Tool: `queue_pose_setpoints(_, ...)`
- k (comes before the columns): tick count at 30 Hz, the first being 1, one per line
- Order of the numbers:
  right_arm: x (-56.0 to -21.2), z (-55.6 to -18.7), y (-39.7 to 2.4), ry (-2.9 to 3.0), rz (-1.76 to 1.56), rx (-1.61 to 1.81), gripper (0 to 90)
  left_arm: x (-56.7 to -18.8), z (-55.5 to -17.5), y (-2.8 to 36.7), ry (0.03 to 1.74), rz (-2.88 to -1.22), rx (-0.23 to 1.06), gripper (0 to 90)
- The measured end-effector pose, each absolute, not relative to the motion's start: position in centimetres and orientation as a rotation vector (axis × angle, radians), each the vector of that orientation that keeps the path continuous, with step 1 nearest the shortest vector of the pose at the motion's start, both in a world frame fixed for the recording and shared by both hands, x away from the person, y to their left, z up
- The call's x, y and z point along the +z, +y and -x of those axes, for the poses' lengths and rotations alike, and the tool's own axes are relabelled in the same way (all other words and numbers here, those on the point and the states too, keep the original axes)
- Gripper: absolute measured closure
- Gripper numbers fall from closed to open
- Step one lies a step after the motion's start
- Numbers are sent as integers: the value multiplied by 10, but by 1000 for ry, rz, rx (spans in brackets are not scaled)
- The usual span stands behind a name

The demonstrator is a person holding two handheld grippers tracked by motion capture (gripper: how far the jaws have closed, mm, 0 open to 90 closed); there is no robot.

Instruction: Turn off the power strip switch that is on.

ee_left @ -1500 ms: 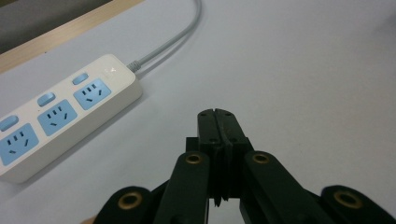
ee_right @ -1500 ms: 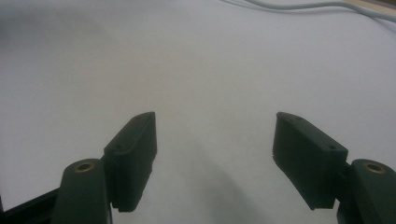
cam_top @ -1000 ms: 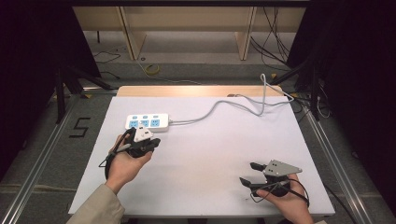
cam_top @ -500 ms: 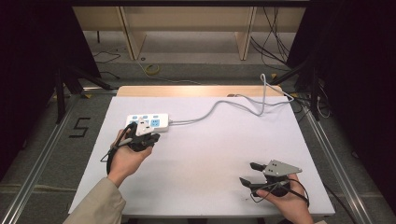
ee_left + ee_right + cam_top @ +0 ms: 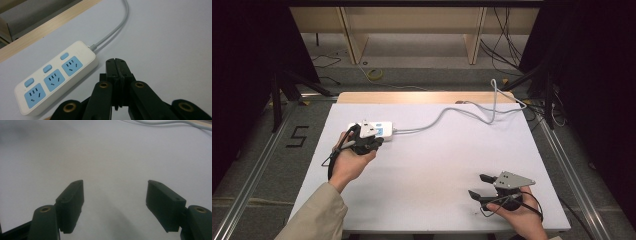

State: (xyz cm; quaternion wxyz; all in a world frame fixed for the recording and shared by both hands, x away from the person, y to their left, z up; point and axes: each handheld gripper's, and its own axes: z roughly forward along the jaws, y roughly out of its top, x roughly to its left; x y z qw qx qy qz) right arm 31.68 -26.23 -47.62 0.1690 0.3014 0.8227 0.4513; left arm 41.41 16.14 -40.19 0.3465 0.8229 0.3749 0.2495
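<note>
White surface point(image 5: 432, 165) carries a white power strip point(image 5: 53, 77) with three blue sockets near its far left part, its grey cable point(image 5: 452, 114) trailing toward the far right edge. Left tongs point(image 5: 117, 68) hover just beside the strip's cable end, jaws pressed together on nothing. Right tongs point(image 5: 115, 195) rest well apart at the near right, jaws spread wide.

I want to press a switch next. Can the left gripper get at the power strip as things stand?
Probably yes. The left gripper, jaws closed, sits just beside the power strip, and nothing lies between them on the white table. The three blue switches face up, uncovered.
</note>
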Motion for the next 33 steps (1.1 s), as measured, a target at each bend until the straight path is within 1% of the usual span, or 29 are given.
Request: queue_pose_setpoints(33, -476, -317, -262, 2337, -852, 1291, 316, -411, -441, 158, 1004, -2166, 654, 896)
